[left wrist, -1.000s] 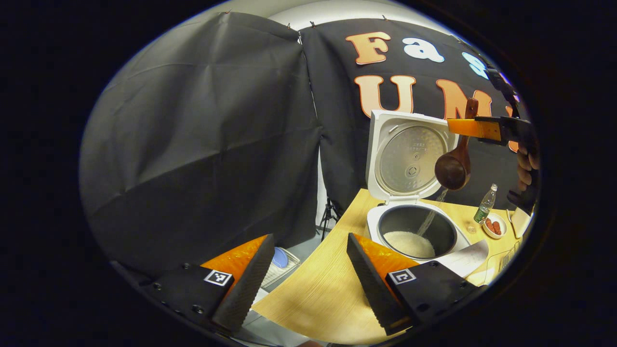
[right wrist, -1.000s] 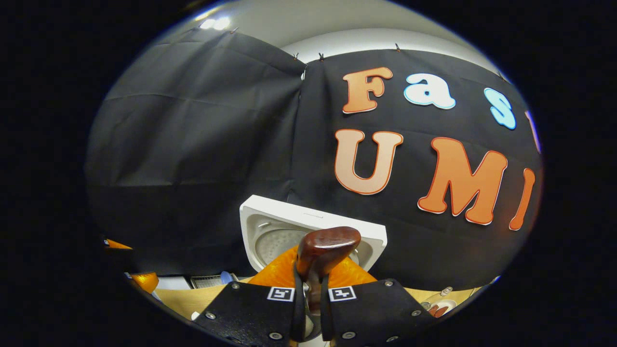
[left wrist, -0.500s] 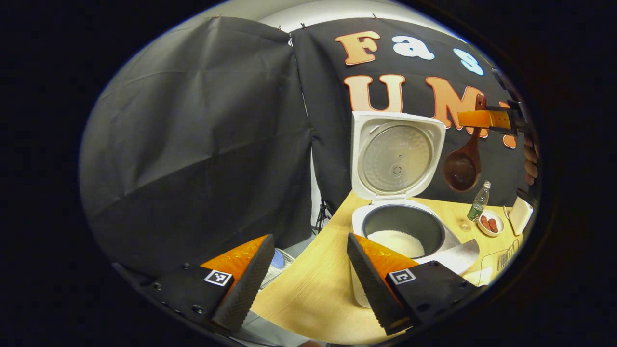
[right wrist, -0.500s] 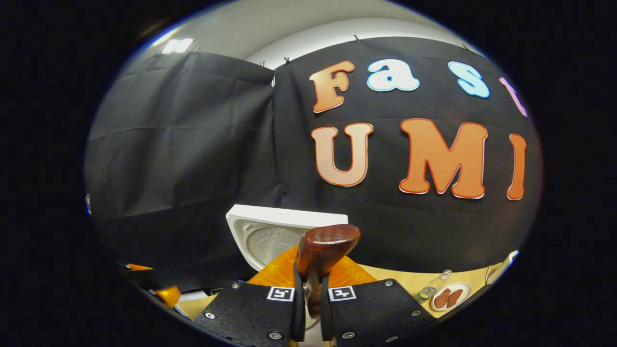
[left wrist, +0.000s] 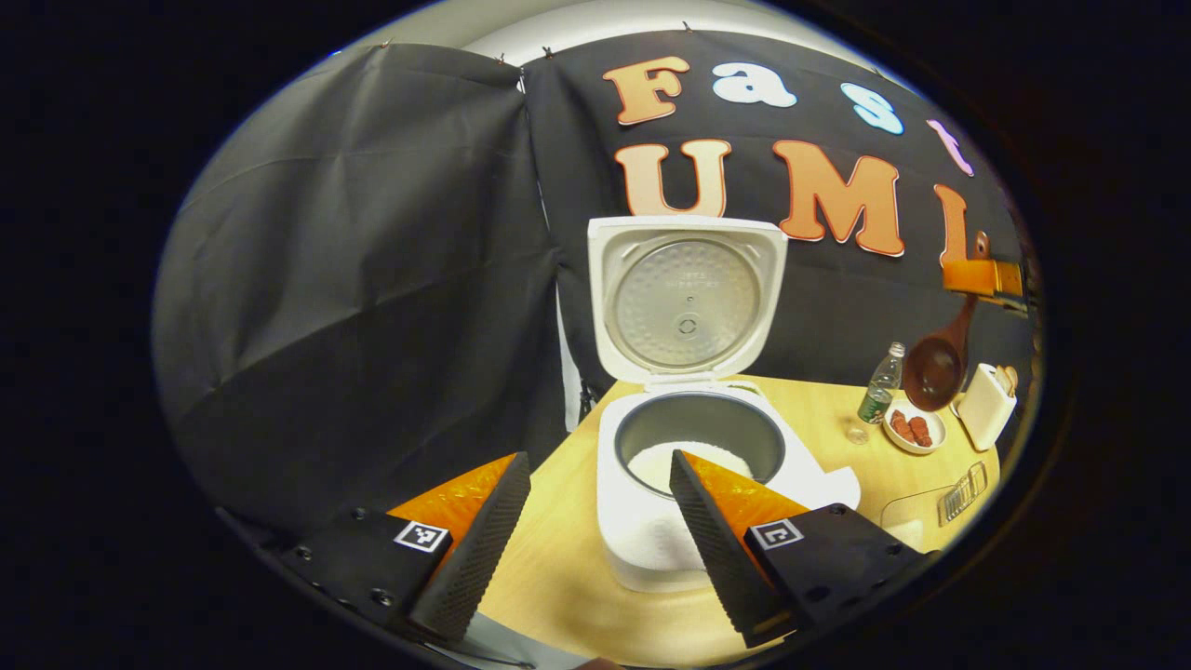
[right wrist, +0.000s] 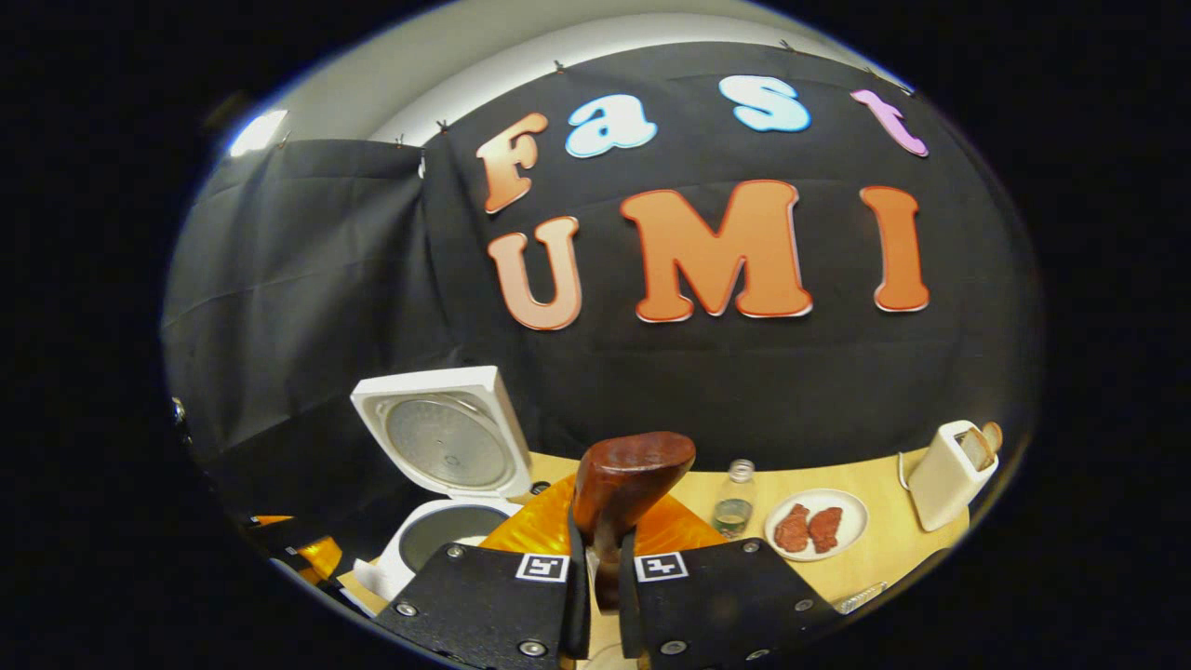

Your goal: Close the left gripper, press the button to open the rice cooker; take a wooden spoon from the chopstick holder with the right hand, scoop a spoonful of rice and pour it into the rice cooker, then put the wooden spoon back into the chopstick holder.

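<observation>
Right gripper (right wrist: pixel 595 596) is clamped on the wooden spoon (right wrist: pixel 631 484), bowl hanging down near the toaster (left wrist: pixel 984 406), probably heading for the holder, while the left gripper (left wrist: pixel 595 530) idles open-jawed over the open rice cooker (left wrist: pixel 693 437).

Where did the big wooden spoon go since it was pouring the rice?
The wooden spoon, gripped by the right claw, stopped pouring and swung away from the rice cooker toward the plate and bottle. It hangs bowl-down. The cooker lid stayed open, rice still inside, and the left claw stayed open.
</observation>
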`<state>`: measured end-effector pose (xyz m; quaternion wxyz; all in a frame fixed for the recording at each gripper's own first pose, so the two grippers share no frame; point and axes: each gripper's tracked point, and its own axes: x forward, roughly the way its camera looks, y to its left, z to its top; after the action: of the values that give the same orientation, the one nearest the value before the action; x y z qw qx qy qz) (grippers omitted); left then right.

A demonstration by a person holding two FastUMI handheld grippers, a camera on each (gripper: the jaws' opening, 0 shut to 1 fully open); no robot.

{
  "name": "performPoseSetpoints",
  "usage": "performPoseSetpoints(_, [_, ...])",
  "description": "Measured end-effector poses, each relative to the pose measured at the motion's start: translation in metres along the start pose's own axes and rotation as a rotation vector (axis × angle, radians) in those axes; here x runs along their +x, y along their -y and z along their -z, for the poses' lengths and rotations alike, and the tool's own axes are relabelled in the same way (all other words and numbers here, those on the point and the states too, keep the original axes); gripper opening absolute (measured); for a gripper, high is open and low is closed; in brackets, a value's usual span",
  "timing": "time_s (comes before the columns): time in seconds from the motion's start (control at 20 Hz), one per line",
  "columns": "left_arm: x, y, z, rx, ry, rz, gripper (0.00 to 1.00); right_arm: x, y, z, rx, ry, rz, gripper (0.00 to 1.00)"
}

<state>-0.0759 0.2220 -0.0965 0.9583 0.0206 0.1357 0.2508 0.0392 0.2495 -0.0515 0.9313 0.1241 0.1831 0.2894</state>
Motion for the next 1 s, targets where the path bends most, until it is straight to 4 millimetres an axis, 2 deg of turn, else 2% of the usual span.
performPoseSetpoints(0.35, [-0.012,0.069,0.0,0.023,-0.024,0.063,0.99,-0.051,0.13,0.048,0.063,-0.094,0.21,0.12])
performPoseSetpoints(0.55, [-0.022,0.103,0.001,0.037,-0.041,0.095,0.99,-0.079,0.191,0.072,0.114,-0.124,0.301,0.12])
performPoseSetpoints(0.75, [-0.034,0.122,-0.001,0.042,-0.041,0.105,0.99,-0.095,0.237,0.09,0.145,-0.135,0.355,0.12])
performPoseSetpoints(0.85, [-0.039,0.125,0.0,0.04,-0.044,0.095,1.0,-0.096,0.25,0.096,0.16,-0.133,0.362,0.12])
performPoseSetpoints(1.0, [-0.048,0.121,-0.004,0.052,-0.04,0.067,1.0,-0.096,0.266,0.116,0.175,-0.153,0.373,0.12])
